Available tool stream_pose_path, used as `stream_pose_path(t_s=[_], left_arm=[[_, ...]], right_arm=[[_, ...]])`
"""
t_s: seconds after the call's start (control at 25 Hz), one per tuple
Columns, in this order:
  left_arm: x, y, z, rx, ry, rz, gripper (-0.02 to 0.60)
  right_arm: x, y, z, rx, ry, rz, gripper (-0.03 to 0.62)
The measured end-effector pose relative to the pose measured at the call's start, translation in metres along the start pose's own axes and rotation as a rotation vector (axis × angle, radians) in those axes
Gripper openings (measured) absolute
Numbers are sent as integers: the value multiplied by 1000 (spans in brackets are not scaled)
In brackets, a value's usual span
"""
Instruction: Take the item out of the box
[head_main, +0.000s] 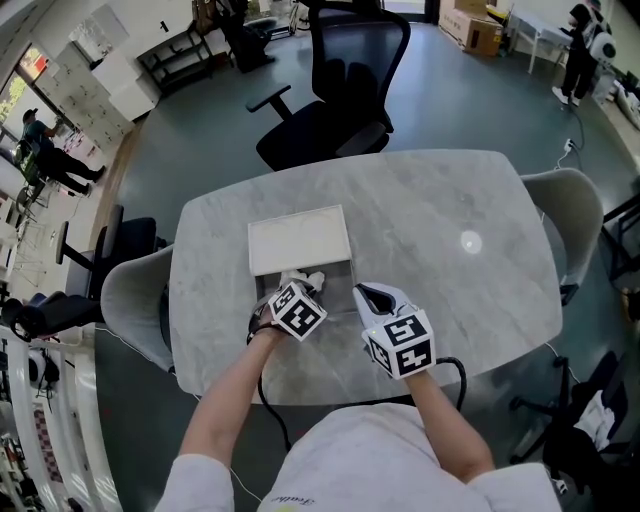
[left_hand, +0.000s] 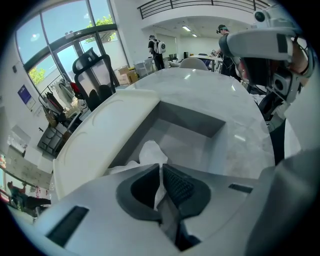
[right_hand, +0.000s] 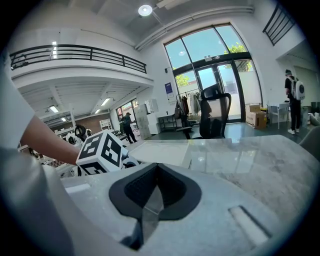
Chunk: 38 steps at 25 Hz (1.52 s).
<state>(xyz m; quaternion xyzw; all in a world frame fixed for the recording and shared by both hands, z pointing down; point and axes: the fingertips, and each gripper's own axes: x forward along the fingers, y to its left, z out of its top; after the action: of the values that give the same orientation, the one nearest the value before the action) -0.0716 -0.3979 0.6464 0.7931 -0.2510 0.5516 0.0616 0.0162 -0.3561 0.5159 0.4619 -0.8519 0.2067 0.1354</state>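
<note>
Marble in pale grey tops a rounded table (head_main: 450, 300) seen from above, with a black office chair (head_main: 335, 90) pushed up at its far side. Near the table's front edge sits an open white box (left_hand: 192, 125), its flat lid (head_main: 299, 240) folded back and lying on the far side. Inside the box, at the near-left part, lies a white crumpled item (left_hand: 150, 152) that looks like paper or thin cloth. The left gripper (left_hand: 161, 172) reaches down into the box, and its jaws are pressed together with a fold of that white item pinched between them. The right gripper (head_main: 365, 293) is just right of the box, above the bare tabletop, with its jaws closed against each other and nothing between them.
</note>
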Motion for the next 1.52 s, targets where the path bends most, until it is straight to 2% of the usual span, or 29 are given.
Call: stream_pose_path(t_s=[0.16,0.36,0.68,1.0,1.32,1.52], left_arm=[[-6,-5,-4,13,7,-16,25],[-25,-10,-4,5,-27,-25,25],[-61,-19,0,-23,-109,30,25],[-120,-20,0,-135,-256,117,25],[-190,-26,-11,-315,-494,235,25],[-230,-40,-22,-405,-610,270,25]], right_arm=[[-3,3,1,-2,-6,5,2],[-8,10,3,0,-17,14,2],[-22,29,6,-15,-46,28,2],[-41,54,17,-54,-81,33,2],[-68,87,27,-116,-124,34,2],[-83,114,32,-150,-150,46,2]])
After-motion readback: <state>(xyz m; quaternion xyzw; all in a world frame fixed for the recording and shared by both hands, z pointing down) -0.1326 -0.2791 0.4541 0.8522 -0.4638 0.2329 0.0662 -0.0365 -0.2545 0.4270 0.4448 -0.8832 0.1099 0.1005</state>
